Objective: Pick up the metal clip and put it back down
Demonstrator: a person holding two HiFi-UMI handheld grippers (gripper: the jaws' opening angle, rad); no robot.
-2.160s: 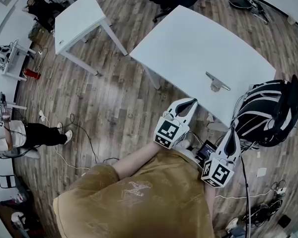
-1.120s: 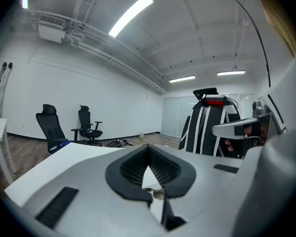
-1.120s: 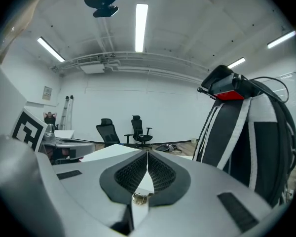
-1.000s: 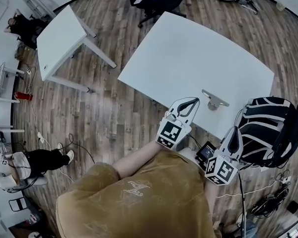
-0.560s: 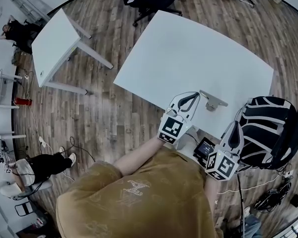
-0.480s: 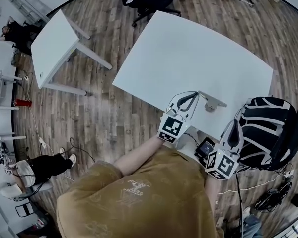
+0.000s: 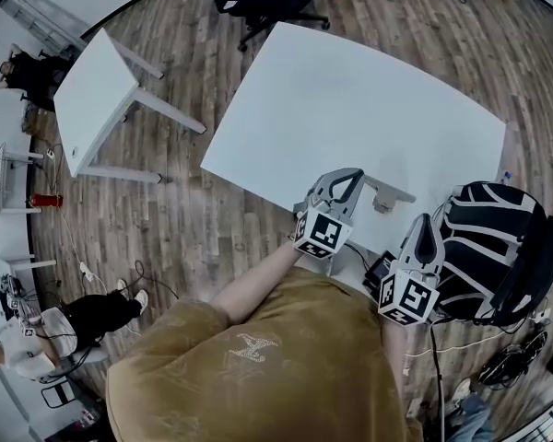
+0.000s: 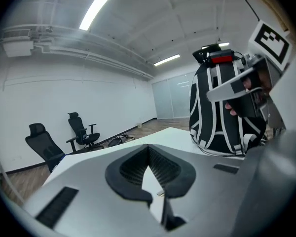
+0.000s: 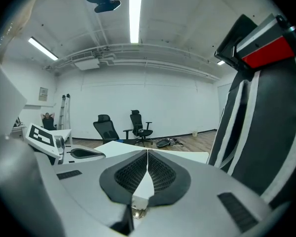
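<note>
While the metal clip (image 7: 388, 194) lies on the desk (image 7: 350, 90), nothing looks done; left tool (image 7: 352, 173) and right tool (image 7: 424, 224) both closed, empty.

The metal clip (image 7: 388, 194), small and grey with one long flat arm, lies on the white tabletop (image 7: 350, 99), just right of the left hand-held gripper (image 7: 347, 176).

Worktop (image 7: 350, 90) wide open left of and beyond metal clip (image 7: 388, 194); backpack (image 7: 493, 247) bulks at near right corner, just beside right gripper (image 7: 425, 222), blocking that side
</note>
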